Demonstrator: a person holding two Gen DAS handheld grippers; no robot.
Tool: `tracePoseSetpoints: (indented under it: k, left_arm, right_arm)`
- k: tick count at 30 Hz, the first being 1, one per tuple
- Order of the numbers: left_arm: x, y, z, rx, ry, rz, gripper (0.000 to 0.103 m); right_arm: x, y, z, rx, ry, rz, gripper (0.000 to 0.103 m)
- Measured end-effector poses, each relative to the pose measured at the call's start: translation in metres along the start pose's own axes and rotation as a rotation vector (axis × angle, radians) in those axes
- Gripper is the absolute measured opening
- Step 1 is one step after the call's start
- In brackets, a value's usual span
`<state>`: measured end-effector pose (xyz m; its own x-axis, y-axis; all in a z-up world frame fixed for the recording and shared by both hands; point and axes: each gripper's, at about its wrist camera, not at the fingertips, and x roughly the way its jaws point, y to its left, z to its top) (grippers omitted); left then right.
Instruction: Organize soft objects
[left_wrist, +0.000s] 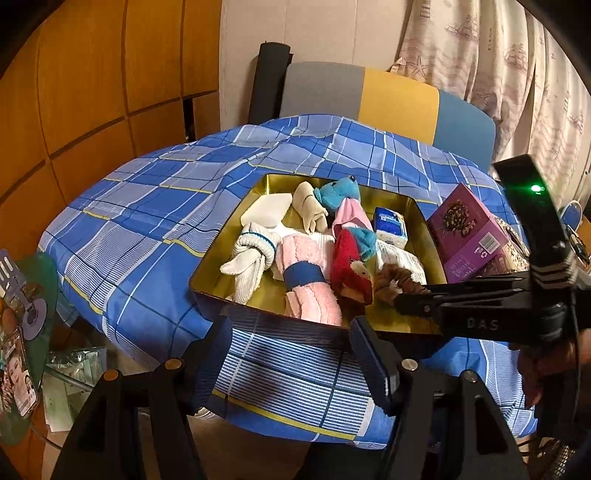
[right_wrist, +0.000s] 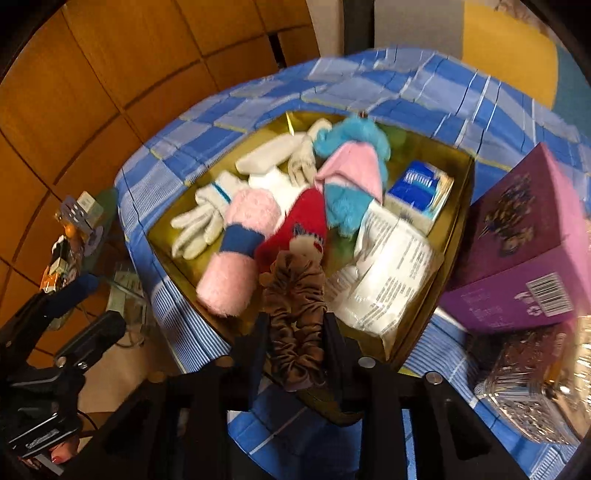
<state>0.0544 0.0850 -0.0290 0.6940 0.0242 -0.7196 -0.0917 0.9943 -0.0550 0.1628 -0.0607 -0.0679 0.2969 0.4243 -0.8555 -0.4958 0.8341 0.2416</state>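
I hold the brown scrunchie (right_wrist: 295, 325) between my right gripper's (right_wrist: 295, 332) barely parted jaws over the gold tin (right_wrist: 458, 206), ready to drop; left gripper (left_wrist: 291, 354) gapes empty

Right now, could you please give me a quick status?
Left gripper open, empty. Right gripper around brown scrunchie over gold tin. Tin crowded; purple box beside it.

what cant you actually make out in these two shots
- Right wrist view: motion blur smears the print on the white packet.
- Right wrist view: the brown scrunchie sits between the right tongs; pad contact is unclear.
- Left wrist view: the purple box hides what lies behind it.
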Motion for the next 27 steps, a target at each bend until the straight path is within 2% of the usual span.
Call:
tracePoseSetpoints:
  k: [5,8,12,16,20,24,27]
  left_arm:
    - [0.002,-0.004,-0.002,0.019,0.012,0.001,0.067]
    - [0.003,-0.007,-0.004,0.03,0.019,-0.002,0.067]
    - [0.003,-0.01,-0.005,0.044,0.031,-0.007,0.067]
    - [0.002,-0.011,-0.006,0.043,0.032,-0.001,0.067]
    - [0.001,-0.01,-0.006,0.037,0.042,-0.007,0.067]
    - [-0.002,-0.004,-0.002,0.011,0.038,-0.03,0.067]
    - [-0.006,0.003,0.001,-0.022,0.025,-0.038,0.067]
  right_arm:
    - [-0.001,-0.009,-0.005,0.07,-0.038,-0.007,0.045]
    - [-0.011,-0.012,-0.009,0.106,-0.08,-0.001,0.046]
    - [-0.031,-0.01,-0.016,0.126,-0.161,-0.04,0.047]
    - [-0.048,-0.002,-0.024,0.145,-0.225,-0.057,0.058]
    - [-0.057,0.011,-0.033,0.136,-0.242,-0.116,0.063]
    - [-0.063,0.017,-0.042,0.181,-0.26,-0.141,0.081]
    - [-0.068,0.02,-0.047,0.205,-0.273,-0.153,0.088]
